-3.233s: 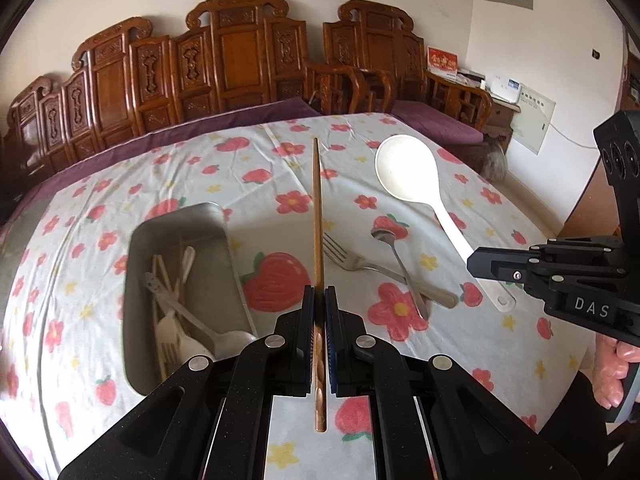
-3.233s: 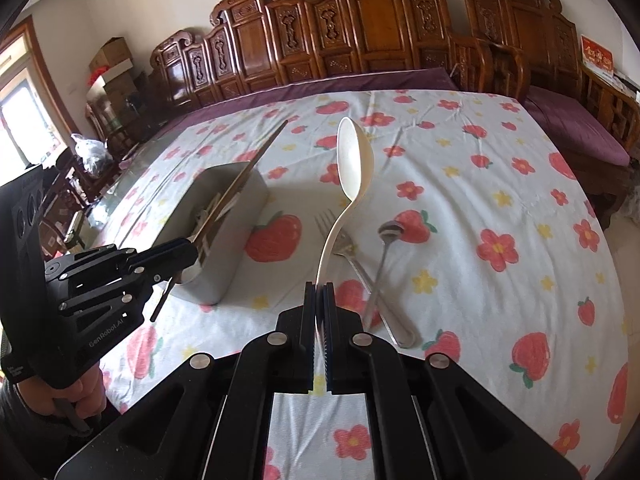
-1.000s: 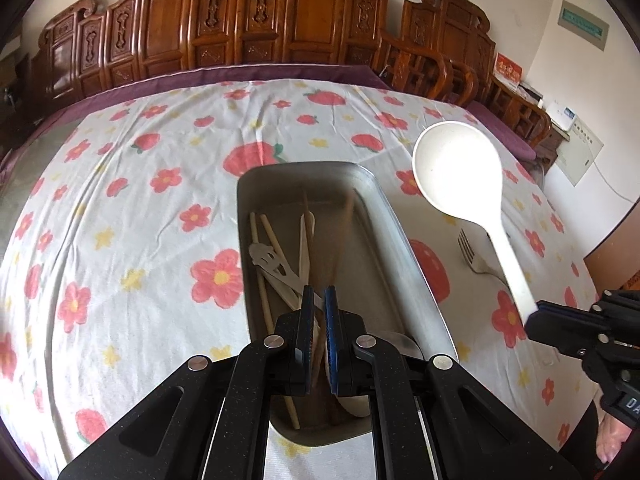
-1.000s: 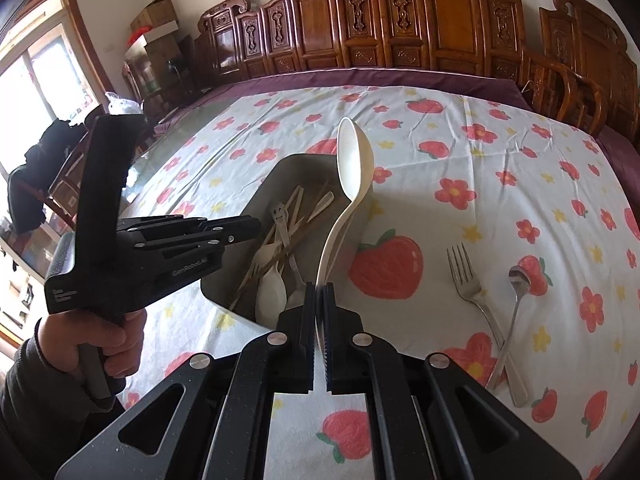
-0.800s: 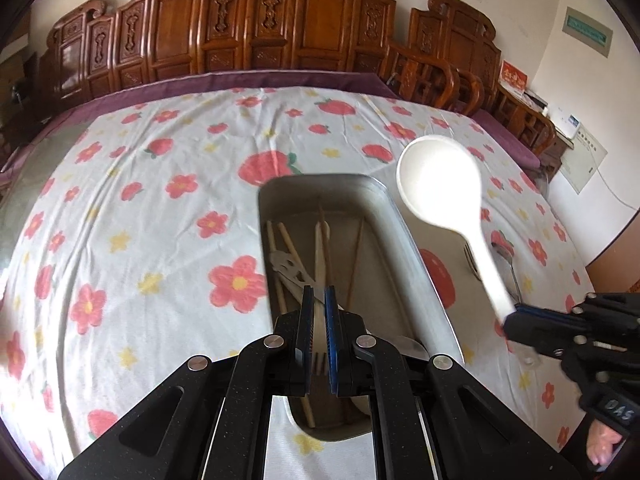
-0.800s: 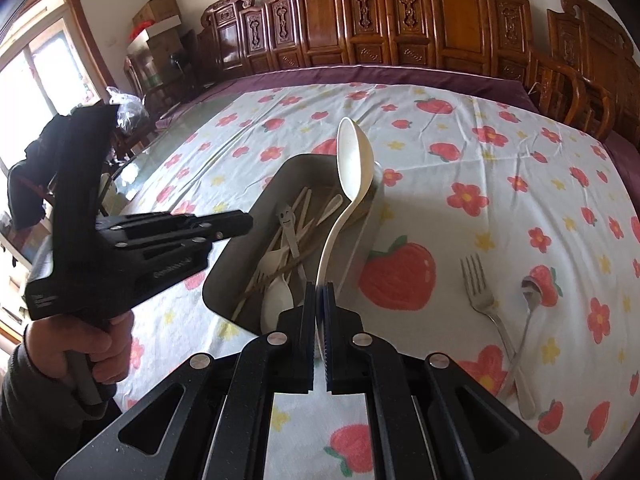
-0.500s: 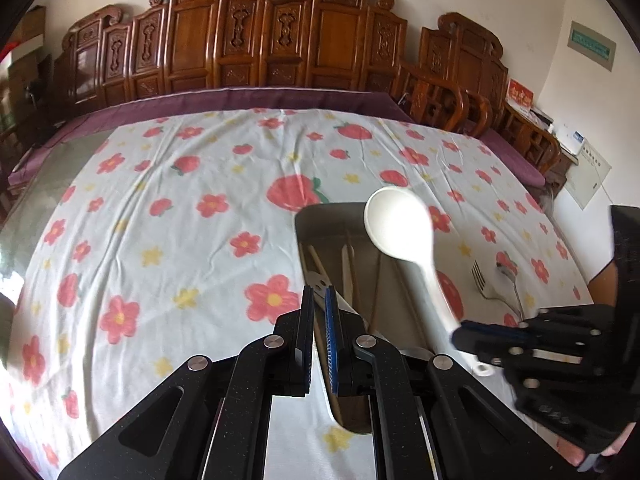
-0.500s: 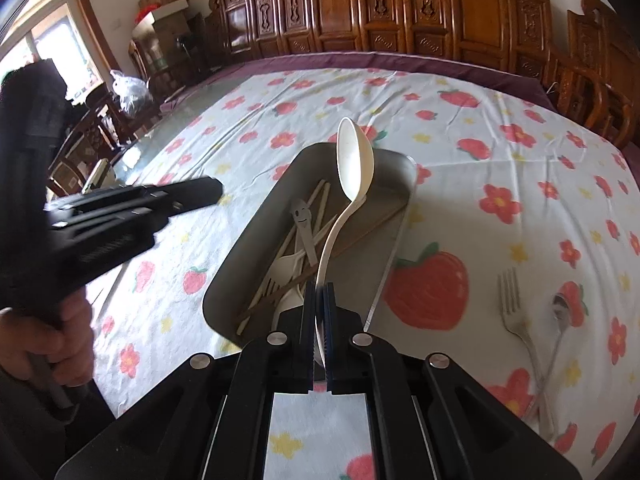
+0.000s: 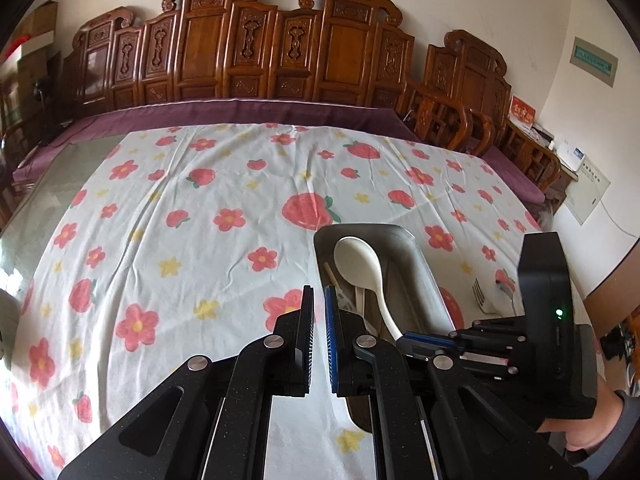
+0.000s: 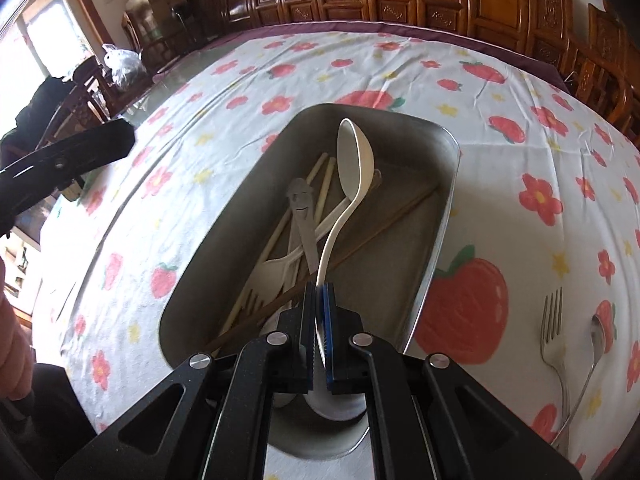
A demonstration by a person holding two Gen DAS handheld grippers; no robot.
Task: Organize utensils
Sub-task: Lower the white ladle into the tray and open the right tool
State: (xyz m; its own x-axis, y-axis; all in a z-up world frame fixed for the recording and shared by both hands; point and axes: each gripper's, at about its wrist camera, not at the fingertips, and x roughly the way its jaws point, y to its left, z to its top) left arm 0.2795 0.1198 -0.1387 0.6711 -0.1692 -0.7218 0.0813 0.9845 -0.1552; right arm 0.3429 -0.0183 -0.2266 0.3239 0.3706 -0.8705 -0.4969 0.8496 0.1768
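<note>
My right gripper is shut on the handle of a white serving spoon. The spoon's bowl hangs low inside the metal tray, over several pale utensils and a brown chopstick. In the left wrist view the white spoon slopes down into the tray, with the right gripper at its handle end. My left gripper is shut with nothing in it, over the cloth just left of the tray. The left gripper also shows at the left edge of the right wrist view.
A metal fork and a metal spoon lie crossed on the strawberry tablecloth, right of the tray. Carved wooden chairs line the far side of the table. A hand holds the right gripper at the lower right.
The brown chopstick left my left gripper and now lies in the tray. That gripper drew back to the left of the tray. My right gripper brought the white spoon down into the tray.
</note>
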